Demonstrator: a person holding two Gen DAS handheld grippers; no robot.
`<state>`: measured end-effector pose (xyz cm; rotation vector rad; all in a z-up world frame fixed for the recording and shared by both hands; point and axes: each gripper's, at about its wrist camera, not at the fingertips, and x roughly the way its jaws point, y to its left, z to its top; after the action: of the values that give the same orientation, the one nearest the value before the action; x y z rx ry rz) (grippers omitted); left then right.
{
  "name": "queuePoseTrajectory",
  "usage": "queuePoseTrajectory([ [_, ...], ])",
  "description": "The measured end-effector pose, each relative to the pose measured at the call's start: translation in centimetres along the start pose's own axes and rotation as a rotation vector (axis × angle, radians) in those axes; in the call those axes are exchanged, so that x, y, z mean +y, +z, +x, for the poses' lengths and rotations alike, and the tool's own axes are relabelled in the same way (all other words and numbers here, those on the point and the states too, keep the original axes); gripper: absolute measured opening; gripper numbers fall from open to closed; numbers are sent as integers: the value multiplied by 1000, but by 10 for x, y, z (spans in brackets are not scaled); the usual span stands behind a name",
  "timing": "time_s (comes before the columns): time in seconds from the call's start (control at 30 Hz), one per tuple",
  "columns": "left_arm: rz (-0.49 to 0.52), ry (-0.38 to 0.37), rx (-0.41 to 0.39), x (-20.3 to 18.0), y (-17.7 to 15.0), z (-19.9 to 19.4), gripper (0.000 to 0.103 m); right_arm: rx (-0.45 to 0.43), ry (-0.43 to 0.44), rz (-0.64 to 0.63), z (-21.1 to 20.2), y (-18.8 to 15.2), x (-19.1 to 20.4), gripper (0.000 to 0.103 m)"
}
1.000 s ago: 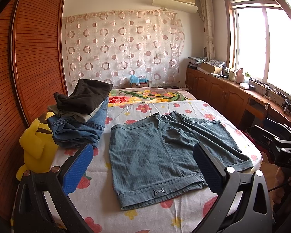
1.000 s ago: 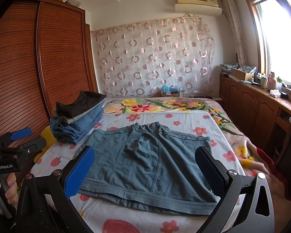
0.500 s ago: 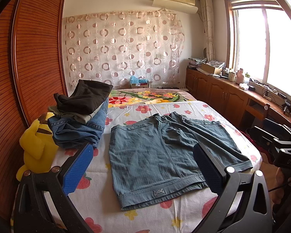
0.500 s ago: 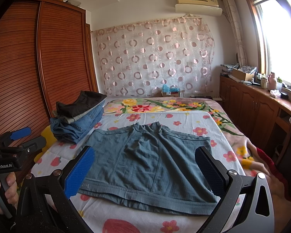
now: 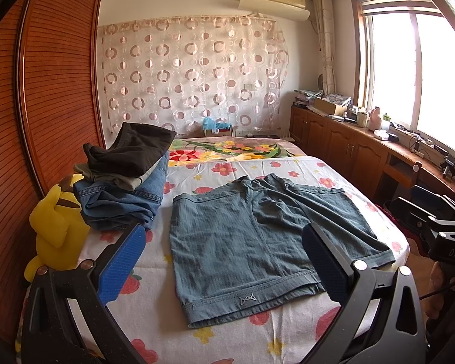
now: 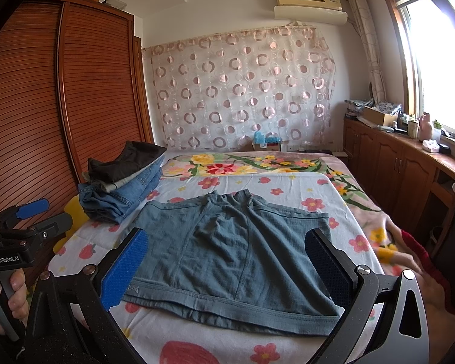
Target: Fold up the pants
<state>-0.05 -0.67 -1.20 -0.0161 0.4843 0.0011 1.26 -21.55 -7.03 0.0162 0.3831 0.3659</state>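
Both your left gripper (image 5: 224, 264) and right gripper (image 6: 227, 268) hang spread wide and empty above the near edge of the bed (image 5: 154, 312). The shorts (image 5: 257, 242) lie flat on the flowered sheet, waistband nearest you. Pinch the waistband corners low, taking both layers. The fabric looks soft, ribbed and limp, so lift evenly or it sags.

Blue-grey shorts (image 5: 257, 236) on a white bedsheet (image 5: 227, 170) printed with red and yellow flowers, blue denim jeans (image 5: 121, 200) under dark brown trousers (image 5: 133, 148) at left, yellow plush toy (image 5: 54, 221), pink ring-patterned curtain (image 5: 194, 72) at the far wall, reddish-brown slatted wardrobe (image 5: 60, 75), blue gripper pads (image 5: 121, 262).
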Motion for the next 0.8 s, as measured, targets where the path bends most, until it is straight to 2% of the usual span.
queuePoseTrajectory([
  [0.6, -17, -28, 110, 17, -18, 42, 103, 96, -23, -23, 18, -5, -21, 102],
  [0.73, -11, -33, 141, 20, -24, 55, 103, 132, -34, -39, 27, -7, -31, 94],
  [0.8, -14, -38, 161, 23, -29, 62, 103, 155, -37, -43, 32, -7, -40, 84],
])
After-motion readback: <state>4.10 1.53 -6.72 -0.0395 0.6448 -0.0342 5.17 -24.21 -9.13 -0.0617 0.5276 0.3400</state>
